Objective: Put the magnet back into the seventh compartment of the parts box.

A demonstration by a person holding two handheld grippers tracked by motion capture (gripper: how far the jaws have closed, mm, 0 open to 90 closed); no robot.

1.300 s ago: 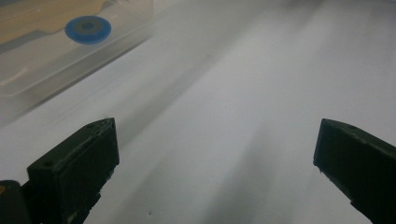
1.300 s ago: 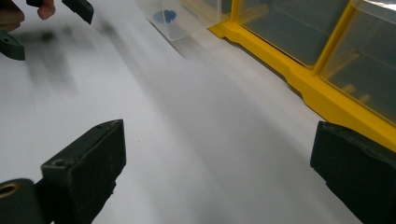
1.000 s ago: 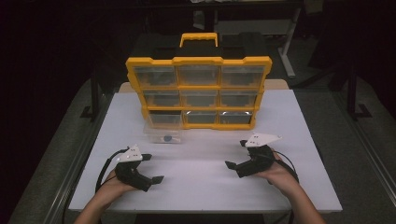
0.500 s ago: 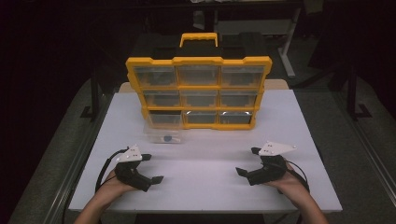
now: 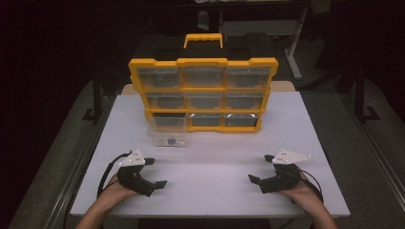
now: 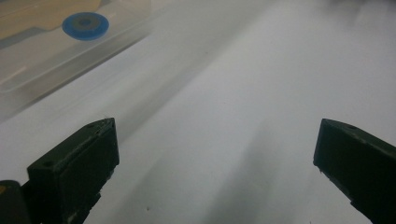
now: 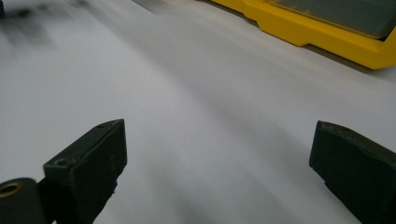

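A yellow organizer case (image 5: 203, 93) with clear drawers and a yellow handle stands upright at the back of the white table (image 5: 210, 157). A small clear drawer (image 5: 166, 138) lies on the table in front of its lower left, with a blue washer (image 6: 85, 22) inside. My left gripper (image 5: 155, 172) rests near the front left edge, open and empty, its jaws wide apart over bare table (image 6: 210, 116). My right gripper (image 5: 258, 169) rests at the front right, also open and empty. The case's yellow base (image 7: 317, 28) lies beyond it.
Dark floor and metal table legs (image 5: 296, 47) surround the table. A black cable (image 5: 109, 171) loops from the left gripper along the front left edge.
My right gripper has slid back and to the right toward the front right corner. The left gripper has stayed put.
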